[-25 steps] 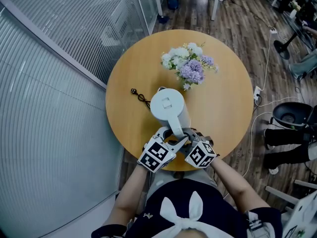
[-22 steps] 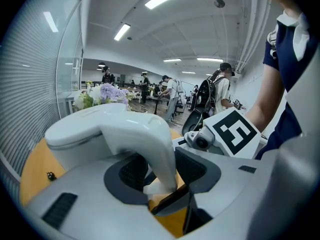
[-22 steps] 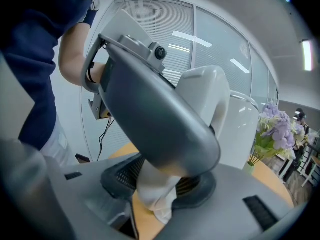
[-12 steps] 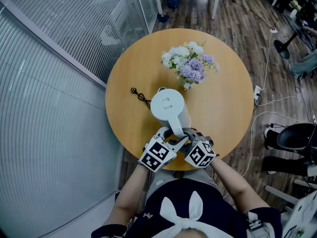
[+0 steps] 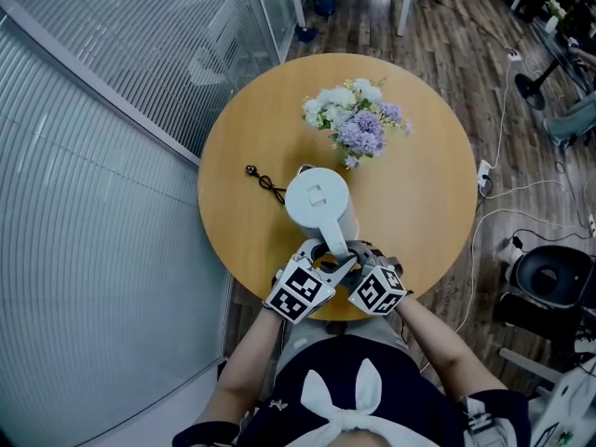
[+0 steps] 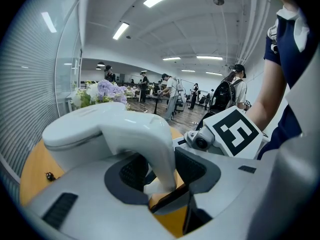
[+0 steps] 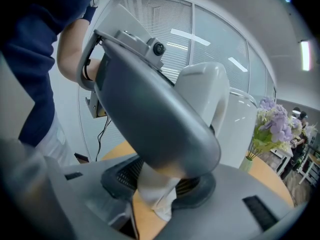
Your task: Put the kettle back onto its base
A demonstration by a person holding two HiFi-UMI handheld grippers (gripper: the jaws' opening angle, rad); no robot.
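Observation:
A white kettle (image 5: 317, 198) stands on the round wooden table (image 5: 419, 184), its handle (image 5: 333, 242) towards me. Its base is hidden beneath it, so whether it sits on the base I cannot tell. My left gripper (image 5: 323, 257) comes in from the near left and my right gripper (image 5: 352, 255) from the near right, and they meet at the handle. In the left gripper view the handle (image 6: 160, 149) fills the gap of the left gripper (image 6: 162, 176), pads against both sides. The right gripper (image 7: 157, 184) clasps the handle's lower end (image 7: 155, 191), with the left gripper's body (image 7: 150, 114) across the view.
A vase of white and purple flowers (image 5: 356, 119) stands just beyond the kettle. A black cord with a plug (image 5: 265, 182) lies left of the kettle and runs under it. A ribbed glass wall (image 5: 112, 156) is at the left. Chairs, cables and people fill the room.
The kettle and both grippers have shifted very slightly to the right on the table. A chair on the floor at the right has rolled further down the picture.

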